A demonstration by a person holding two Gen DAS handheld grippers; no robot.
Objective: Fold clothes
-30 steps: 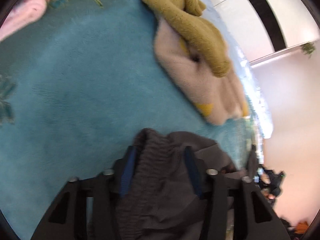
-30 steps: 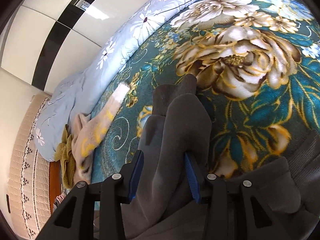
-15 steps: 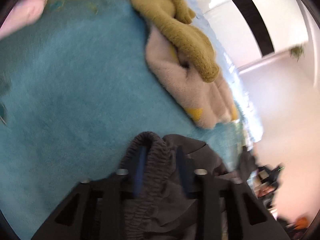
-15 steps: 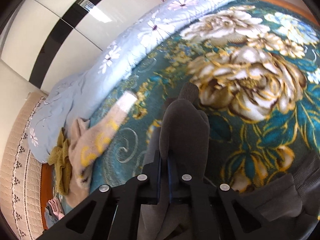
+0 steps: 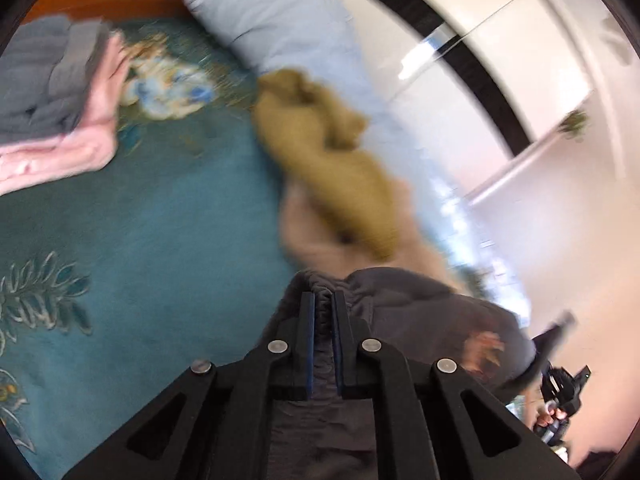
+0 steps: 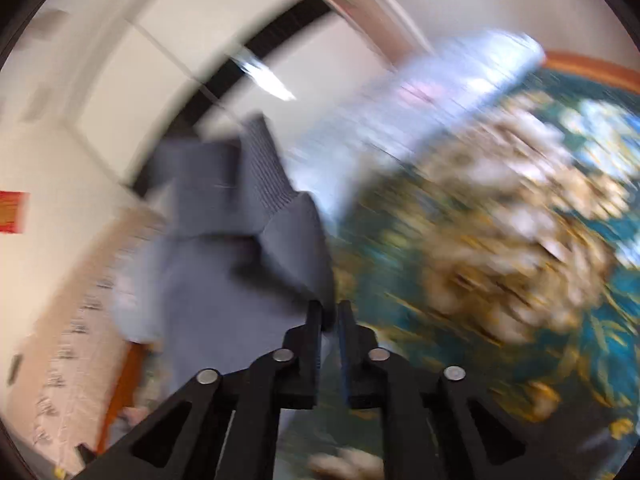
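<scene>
The left gripper is squeezing tight on the dark grey pants, w/ the stretchy waistband bunched up between its jaws. The rest of the pants is spreading out to the right of the jaws & hanging down under them. Just past the jaws a tan fuzzy top is lying on the blue blanket, & a mustard sweater is sitting on top of it, a bit further out. A light blue quilt is lying far ahead. Way off to the left of the jaws there's a pile: a pink cloth w/ folded grey clothes on it. That view is a bit blurry.

The right gripper is pinching the same pants too, jaws nearly together w/ a thin bit of cloth in the gap. The pants are hanging up in the air, ahead & to the left of the jaws, w/ a ribbed cuff sticking up at the top. To the right of the jaws the blanket w/ big gold flowers is showing, very smeared. The quilt is running along its far side. Behind the pants a white wall w/ a black stripe is showing
</scene>
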